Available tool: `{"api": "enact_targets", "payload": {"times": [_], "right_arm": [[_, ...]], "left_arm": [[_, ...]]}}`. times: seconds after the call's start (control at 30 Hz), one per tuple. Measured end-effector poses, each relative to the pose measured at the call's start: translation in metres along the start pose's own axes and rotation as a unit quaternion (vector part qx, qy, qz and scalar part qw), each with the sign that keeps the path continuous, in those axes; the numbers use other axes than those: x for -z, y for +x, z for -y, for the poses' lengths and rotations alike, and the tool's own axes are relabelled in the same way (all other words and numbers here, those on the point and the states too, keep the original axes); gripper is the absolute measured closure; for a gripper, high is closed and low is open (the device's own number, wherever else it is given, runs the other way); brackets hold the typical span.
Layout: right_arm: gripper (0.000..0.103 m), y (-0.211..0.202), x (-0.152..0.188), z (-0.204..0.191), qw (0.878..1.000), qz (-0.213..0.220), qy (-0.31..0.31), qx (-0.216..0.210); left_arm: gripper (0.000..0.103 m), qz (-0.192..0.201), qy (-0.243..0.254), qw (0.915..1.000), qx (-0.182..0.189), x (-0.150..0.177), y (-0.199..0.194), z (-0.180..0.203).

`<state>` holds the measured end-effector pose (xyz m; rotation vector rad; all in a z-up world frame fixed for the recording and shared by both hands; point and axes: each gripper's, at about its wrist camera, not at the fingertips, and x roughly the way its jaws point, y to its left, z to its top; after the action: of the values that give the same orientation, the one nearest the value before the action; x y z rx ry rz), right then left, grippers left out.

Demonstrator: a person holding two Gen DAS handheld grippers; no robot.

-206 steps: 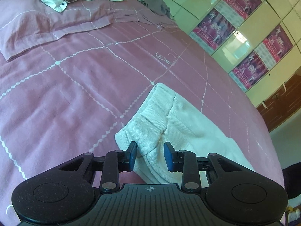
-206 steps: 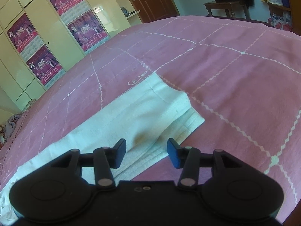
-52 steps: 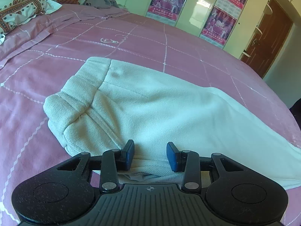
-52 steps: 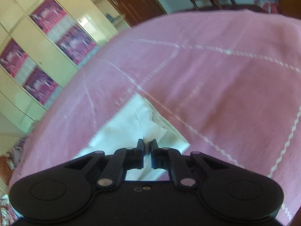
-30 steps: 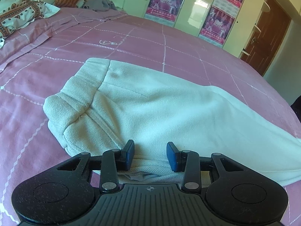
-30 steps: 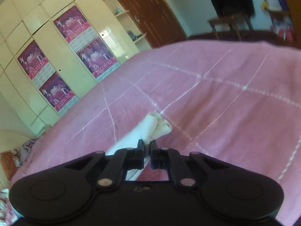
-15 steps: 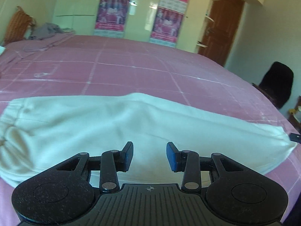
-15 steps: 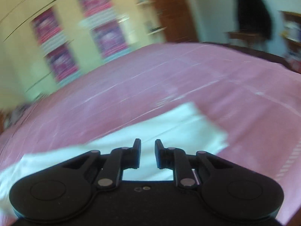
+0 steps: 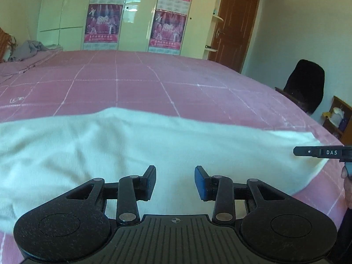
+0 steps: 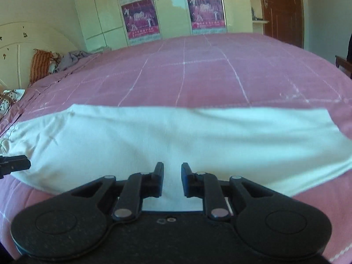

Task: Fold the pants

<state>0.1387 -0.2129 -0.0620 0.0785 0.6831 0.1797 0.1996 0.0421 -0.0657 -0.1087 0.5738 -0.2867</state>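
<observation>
Across the near part of the pink bedspread (image 9: 154,83) lie the white pants (image 9: 110,145), stretched in one long flat band running side to side, with the waist end toward the headboard (image 10: 13,50) side and the cuff end toward the brown door (image 9: 235,22) side. Beyond the pants, the bedspread runs bare up to the pale wardrobe (image 10: 171,4) with its purple posters (image 9: 101,22). Left gripper (image 9: 175,182): it hangs above the near edge of the pants, about midway along the band; its jaws stand moderately apart, with cloth seen behind the gap but nothing pressed between the pads. Right gripper (image 10: 172,180): it also hangs over the near edge of the pants, jaws parted by a narrow gap; they have just been opening, and no cloth is caught between them. In the left wrist view, a fingertip of the right gripper, marked "DAS", enters from the right edge beside the cuff end; in the right wrist view, a finger of the left gripper enters from the left edge beside the waist end. Whether either touches the fabric cannot be told. Grey clothing (image 9: 28,48) lies bunched at the far corner of the bedspread, well apart from the pants. A black chair (image 9: 305,83) stands past the bedspread, beside the door.
</observation>
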Motion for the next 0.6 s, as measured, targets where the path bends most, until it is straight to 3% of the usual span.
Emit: {"api": "enact_targets", "payload": {"times": [0.1,0.2,0.27,0.33,0.4,0.43,0.5,0.6], "right_arm": [[0.084,0.024,-0.030,0.007,1.000,0.017,0.006,0.006],[0.084,0.057,-0.054,0.019,1.000,0.010,0.009,0.004],[0.085,0.087,-0.058,0.031,0.999,-0.027,0.019,0.001],[0.099,0.112,-0.052,0.051,0.996,-0.077,0.018,0.028],[0.099,0.102,-0.049,0.084,0.995,-0.062,0.078,0.015],[0.095,0.090,-0.047,0.098,0.994,-0.051,0.096,0.030],[0.077,0.061,-0.042,0.119,0.992,-0.022,0.098,0.077],[0.077,0.007,-0.023,0.159,0.986,0.017,0.145,0.083]], "left_arm": [[0.065,0.000,0.014,0.9999,-0.002,-0.031,0.031,0.004],[0.065,-0.052,-0.019,0.9984,-0.008,-0.032,0.074,-0.012],[0.065,-0.106,-0.045,0.9932,-0.016,-0.015,0.099,-0.031],[0.065,-0.094,-0.063,0.9936,-0.004,-0.008,0.088,-0.039],[0.065,-0.080,-0.032,0.9947,-0.056,-0.008,0.066,-0.043],[0.065,-0.079,-0.017,0.9938,-0.077,-0.005,0.057,-0.050],[0.065,-0.092,-0.019,0.9909,-0.096,0.007,0.038,-0.072],[0.065,-0.073,-0.031,0.9913,-0.106,0.020,-0.008,-0.095]]}}
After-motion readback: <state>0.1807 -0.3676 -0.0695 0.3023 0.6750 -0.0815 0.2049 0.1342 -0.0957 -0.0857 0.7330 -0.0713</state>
